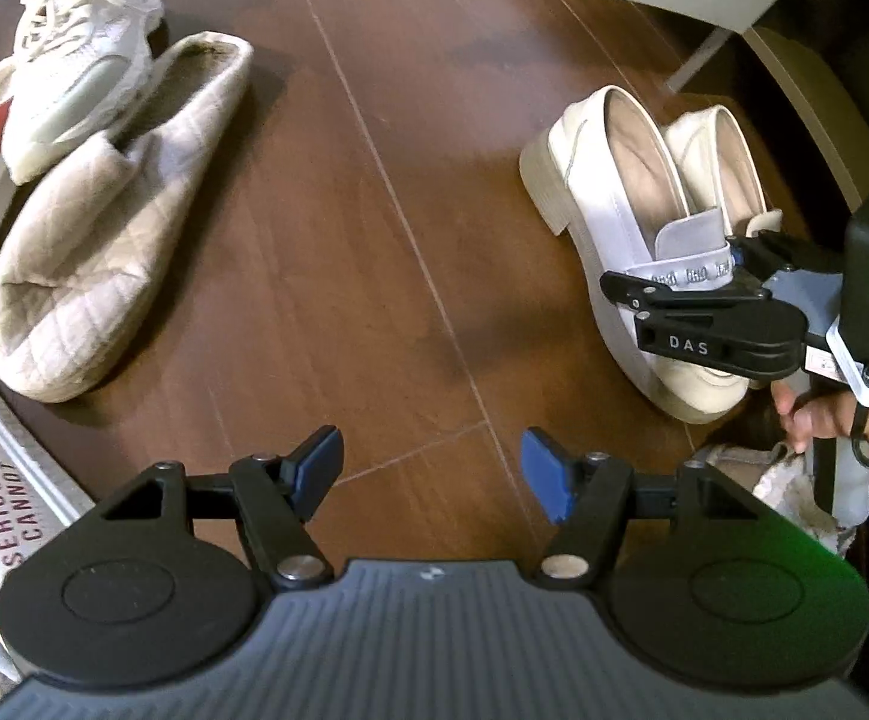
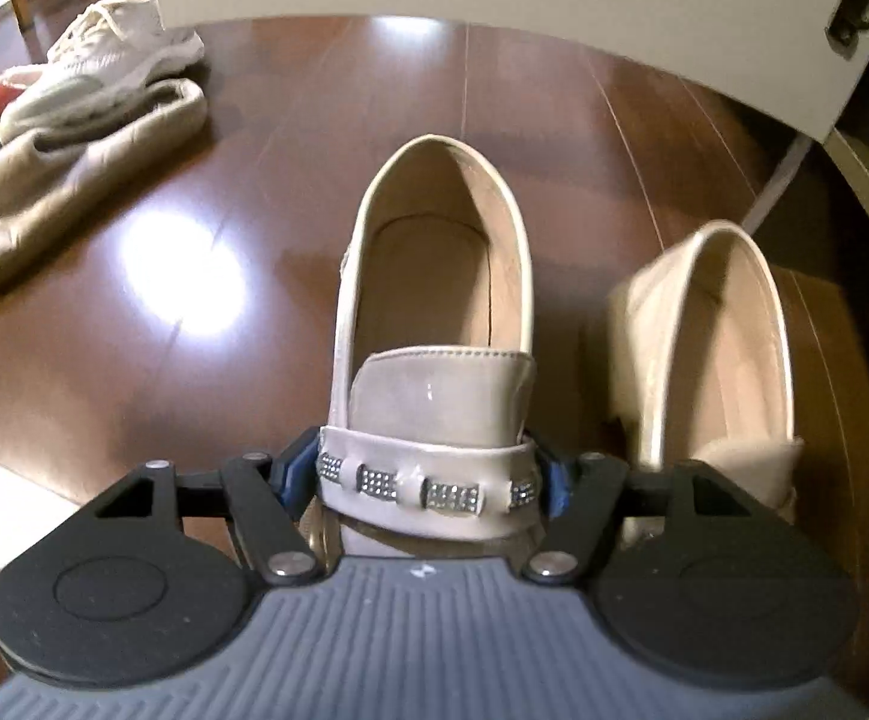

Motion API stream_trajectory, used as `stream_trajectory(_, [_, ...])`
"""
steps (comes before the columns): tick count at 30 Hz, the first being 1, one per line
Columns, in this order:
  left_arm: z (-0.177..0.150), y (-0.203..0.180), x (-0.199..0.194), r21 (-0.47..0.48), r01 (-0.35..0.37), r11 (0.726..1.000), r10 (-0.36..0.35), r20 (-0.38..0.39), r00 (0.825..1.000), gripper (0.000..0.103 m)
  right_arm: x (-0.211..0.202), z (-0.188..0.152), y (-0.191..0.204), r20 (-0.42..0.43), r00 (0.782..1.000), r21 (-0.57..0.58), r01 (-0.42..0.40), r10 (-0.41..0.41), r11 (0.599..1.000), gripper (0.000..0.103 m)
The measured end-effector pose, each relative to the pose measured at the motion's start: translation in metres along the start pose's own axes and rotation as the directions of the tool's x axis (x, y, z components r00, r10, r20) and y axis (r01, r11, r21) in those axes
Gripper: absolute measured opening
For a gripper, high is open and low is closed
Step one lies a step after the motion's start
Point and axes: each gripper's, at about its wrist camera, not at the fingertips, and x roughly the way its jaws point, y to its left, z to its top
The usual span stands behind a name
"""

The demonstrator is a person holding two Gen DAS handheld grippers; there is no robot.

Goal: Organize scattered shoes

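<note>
Right tool (image 2: 428, 483): I am clamping the glossy patent loafer (image 2: 434, 324) at its studded strap.
Left tool (image 1: 431, 474): hanging half-open, empty.
Slipper (image 1: 104, 240): quilted, soft.

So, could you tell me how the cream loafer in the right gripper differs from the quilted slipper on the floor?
The loafer is glossy, with a block heel and a studded strap; the slipper is soft, quilted, flat and backless. The right gripper has its pads against the loafer's strap; the slipper lies untouched, against a white sneaker. Both are pale and sit on the wooden floor.
</note>
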Motion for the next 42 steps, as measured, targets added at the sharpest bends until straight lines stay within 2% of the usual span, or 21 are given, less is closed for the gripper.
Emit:
stream_trajectory(5, [-0.003, -0.004, 0.005, 0.01, -0.006, 1.0, 0.006, -0.015, 1.0, 0.067, -0.001, -0.006, -0.007, -0.053, 0.999, 0.042, 0.0, 0.002, 0.999, 0.082])
stream_trajectory(8, [-0.005, -0.005, 0.007, 0.012, -0.011, 1.0, 0.011, -0.019, 1.0, 0.067, -0.01, -0.001, -0.009, -0.046, 0.999, 0.038, 0.0, 0.002, 0.999, 0.086])
stream_trajectory(9, [-0.006, -0.006, 0.008, 0.014, -0.011, 1.0, 0.011, -0.018, 1.0, 0.067, -0.013, -0.001, -0.01, -0.043, 0.999, 0.034, 0.001, 0.0, 0.999, 0.085])
stream_trajectory(11, [-0.007, -0.007, 0.008, 0.018, -0.012, 1.0, 0.012, -0.016, 1.0, 0.067, -0.015, -0.004, -0.011, -0.031, 1.0, 0.03, -0.003, 0.004, 1.0, 0.072])
stream_trajectory(14, [-0.01, -0.013, 0.005, 0.046, -0.022, 0.999, 0.022, 0.003, 1.0, 0.067, -0.017, -0.006, -0.013, -0.011, 1.0, 0.044, 0.007, -0.007, 0.999, 0.067])
stream_trajectory(18, [-0.018, -0.021, 0.0, 0.068, -0.032, 0.997, 0.031, 0.011, 0.999, 0.067, -0.016, -0.005, -0.014, 0.01, 0.999, 0.073, 0.035, -0.036, 0.997, 0.066])
stream_trajectory(22, [-0.028, -0.025, -0.005, 0.07, -0.034, 0.997, 0.034, 0.011, 0.999, 0.067, -0.019, -0.008, -0.018, 0.013, 0.998, 0.049, 0.053, -0.054, 0.997, 0.067])
stream_trajectory(24, [-0.035, -0.027, -0.009, 0.068, -0.038, 0.997, 0.037, 0.017, 0.999, 0.067, -0.019, -0.01, -0.019, 0.012, 0.998, 0.05, 0.065, -0.066, 0.997, 0.073])
stream_trajectory(26, [-0.045, -0.029, -0.017, 0.061, -0.046, 0.997, 0.044, 0.032, 0.999, 0.067, -0.025, -0.012, -0.015, 0.022, 0.996, 0.05, 0.08, -0.081, 0.996, 0.082])
stream_trajectory(27, [-0.048, -0.031, -0.02, 0.06, -0.052, 0.997, 0.05, 0.038, 0.998, 0.067, -0.032, -0.014, -0.013, 0.036, 0.995, 0.053, 0.093, -0.095, 0.994, 0.082])
stream_trajectory(30, [-0.063, -0.04, -0.035, 0.06, -0.094, 0.994, 0.09, 0.057, 0.994, 0.067, -0.084, -0.029, -0.011, 0.125, 0.98, 0.163, 0.133, -0.154, 0.978, 0.083])
stream_trajectory(33, [-0.079, -0.054, -0.057, 0.062, -0.124, 0.99, 0.119, 0.083, 0.989, 0.067, -0.155, -0.068, -0.01, 0.178, 0.975, 0.353, 0.063, -0.133, 0.933, 0.084])
stream_trajectory(35, [-0.09, -0.064, -0.07, 0.071, -0.134, 0.988, 0.126, 0.097, 0.987, 0.067, -0.204, -0.106, 0.003, 0.167, 0.974, 0.444, 0.063, -0.151, 0.894, 0.09])
stream_trajectory(38, [-0.112, -0.091, -0.093, 0.126, -0.138, 0.982, 0.122, 0.127, 0.984, 0.067, -0.266, -0.166, 0.031, 0.146, 0.976, 0.543, 0.058, -0.162, 0.838, 0.093])
stream_trajectory(40, [-0.118, -0.104, -0.102, 0.163, -0.146, 0.976, 0.122, 0.146, 0.982, 0.068, -0.295, -0.196, 0.048, 0.132, 0.978, 0.6, 0.052, -0.162, 0.798, 0.093])
stream_trajectory(42, [-0.134, -0.123, -0.121, 0.232, -0.18, 0.956, 0.132, 0.208, 0.969, 0.069, -0.317, -0.22, 0.06, 0.115, 0.982, 0.64, 0.044, -0.152, 0.767, 0.094])
